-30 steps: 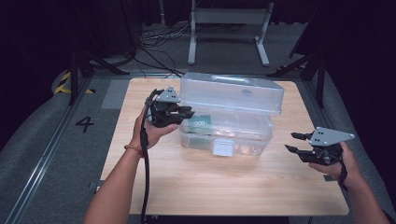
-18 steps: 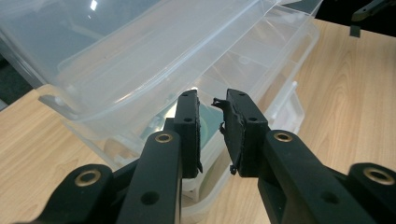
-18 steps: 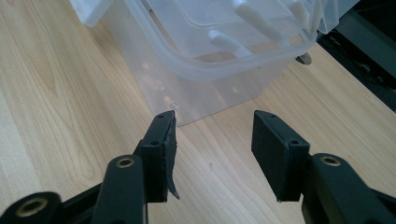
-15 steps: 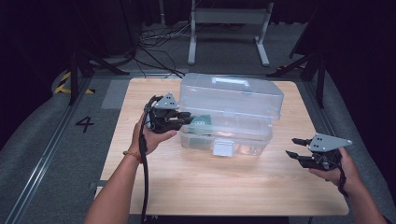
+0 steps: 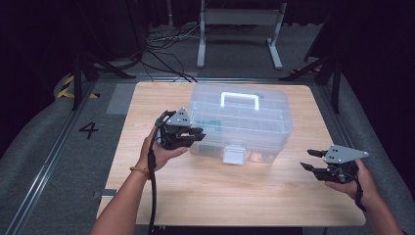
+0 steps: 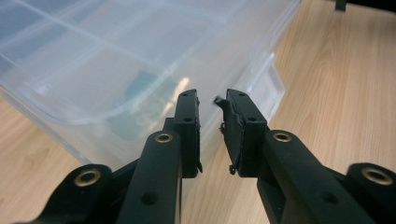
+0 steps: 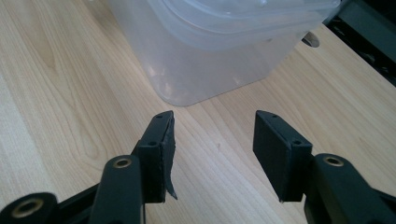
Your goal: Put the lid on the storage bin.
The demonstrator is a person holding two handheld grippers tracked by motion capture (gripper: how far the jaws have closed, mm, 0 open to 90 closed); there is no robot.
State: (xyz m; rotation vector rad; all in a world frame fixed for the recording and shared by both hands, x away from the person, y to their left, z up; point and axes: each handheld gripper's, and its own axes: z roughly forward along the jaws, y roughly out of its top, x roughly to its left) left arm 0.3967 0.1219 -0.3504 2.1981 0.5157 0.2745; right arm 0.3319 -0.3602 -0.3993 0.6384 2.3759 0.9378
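Observation:
A clear plastic storage box [image 5: 244, 125] with a white handle [image 5: 240, 100] on its lid stands mid-table, lid down. A teal item [image 6: 140, 88] shows dimly through its wall. My left gripper [image 5: 197, 135] hovers at the box's left front side. In the left gripper view its jaws [image 6: 210, 100] stand only narrowly apart with nothing between them, pointing along the box wall toward the front latch [image 6: 273, 84]. My right gripper [image 5: 308, 159] is open and empty off the box's right front corner. The right gripper view has the jaws [image 7: 212, 121] over bare wood, short of the box [image 7: 210, 60].
The wooden table [image 5: 195, 196] has free room in front of the box and at both sides. Behind the table is a dark floor with cables and a metal stand [image 5: 240, 19]. The right hand is close to the table's right front edge.
The box lid, raised earlier, now lies flat on the box. My left gripper has dropped slightly beside the box. My right gripper has drifted down toward the front edge.

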